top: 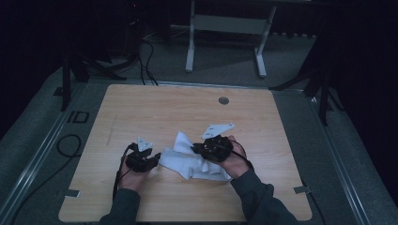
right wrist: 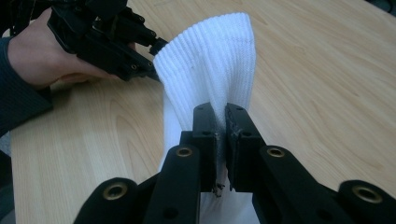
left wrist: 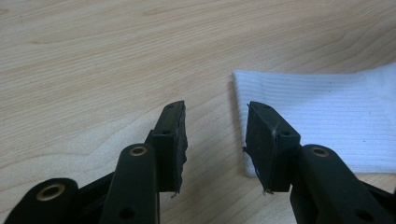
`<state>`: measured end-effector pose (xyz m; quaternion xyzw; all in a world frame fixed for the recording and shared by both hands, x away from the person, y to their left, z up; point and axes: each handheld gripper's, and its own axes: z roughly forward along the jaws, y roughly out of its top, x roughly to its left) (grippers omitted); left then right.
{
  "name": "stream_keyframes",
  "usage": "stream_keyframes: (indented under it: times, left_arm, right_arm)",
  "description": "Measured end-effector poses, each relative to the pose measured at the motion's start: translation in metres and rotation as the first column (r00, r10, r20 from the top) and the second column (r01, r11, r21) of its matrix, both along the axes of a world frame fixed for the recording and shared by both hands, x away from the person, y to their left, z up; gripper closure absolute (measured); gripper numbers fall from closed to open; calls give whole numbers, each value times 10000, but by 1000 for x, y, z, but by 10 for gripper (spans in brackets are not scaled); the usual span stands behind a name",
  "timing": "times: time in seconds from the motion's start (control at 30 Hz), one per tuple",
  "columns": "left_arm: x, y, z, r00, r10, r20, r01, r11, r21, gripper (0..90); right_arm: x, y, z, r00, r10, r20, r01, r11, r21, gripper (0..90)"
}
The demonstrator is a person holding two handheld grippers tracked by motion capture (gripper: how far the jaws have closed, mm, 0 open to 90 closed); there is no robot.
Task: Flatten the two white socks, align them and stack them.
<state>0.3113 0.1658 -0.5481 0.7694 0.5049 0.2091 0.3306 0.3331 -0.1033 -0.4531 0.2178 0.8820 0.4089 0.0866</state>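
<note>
In the dim room, one white ribbed cloth [top: 192, 161] lay on the pale wooden surface [top: 141, 108] between two grippers, the right gripper [right wrist: 220, 122] with fingers pinched on a raised fold, the left gripper [left wrist: 215, 135] with fingers apart at the cloth's edge.

One white ribbed cloth [top: 190, 161] lies on one wooden bench [top: 155, 105]. Two black grippers work over it, a left gripper [top: 157, 156] and a right gripper [top: 193, 148] (two fingers [left wrist: 172, 135] apiece).
</note>
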Motion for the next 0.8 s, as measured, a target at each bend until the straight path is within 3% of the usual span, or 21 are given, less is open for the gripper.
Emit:
stream_keyframes:
  times: [0.57, 0.8]
  left_arm:
    - [-2, 0, 0, 10000, -33, -23, 33, 10000, -48, 596]
    - [-3, 2, 0, 10000, -18, -25, 18, 10000, 10, 683]
  right_arm:
    - [10, 32, -21, 9975, -318, -627, 308, 9994, -162, 834]
    - [10, 39, -33, 9952, -509, -832, 482, 9982, -343, 835]
